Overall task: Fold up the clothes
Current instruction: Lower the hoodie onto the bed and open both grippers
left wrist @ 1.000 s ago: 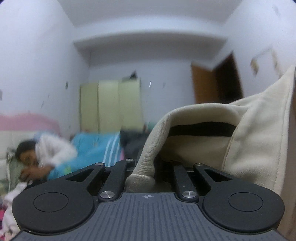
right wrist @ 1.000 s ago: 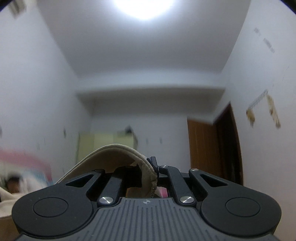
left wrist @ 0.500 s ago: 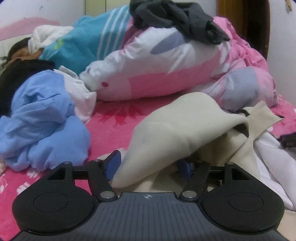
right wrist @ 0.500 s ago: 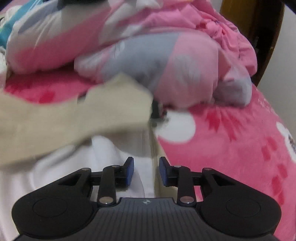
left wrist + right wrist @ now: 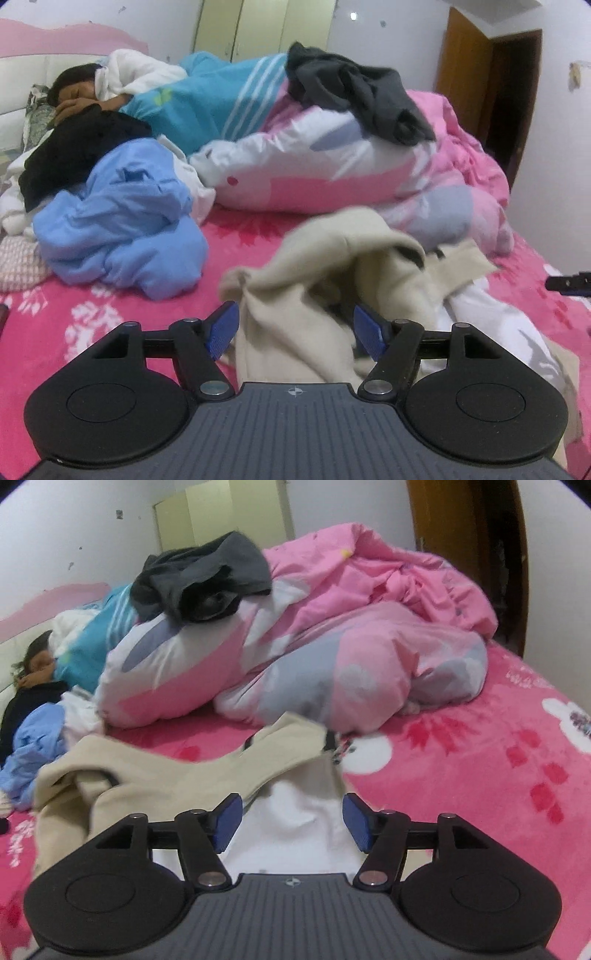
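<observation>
We have both tongs low over the bed [image 5: 480, 775], and neither grips anything. The left tongs [image 5: 295, 328] stand wide apart, with a bunched fold of the beige garment [image 5: 332, 266] lying loose between the blue pads [image 5: 221, 328], which do not press on it. The jaws of the right tongs [image 5: 291, 821] are opening, and between them shows only the white cloth [image 5: 295, 812] that lies beneath the beige piece. The beige garment sits crumpled just ahead of both tongs, spreading to the left of the right tongs, one flap reaching forward toward the pink duvet [image 5: 351, 646]. We judge it lies here because the open stretch of pink bedspread gives room to lay it flat; it is still rumpled, so the fold proper seems not yet begun. Farther ahead and left of the left tongs waits a blue garment [image 5: 122, 229], and a dark grey one [image 5: 354, 96] is draped on top of the duvet, well beyond our reach. A person lies at the far left, so we should keep our work to the near side.
</observation>
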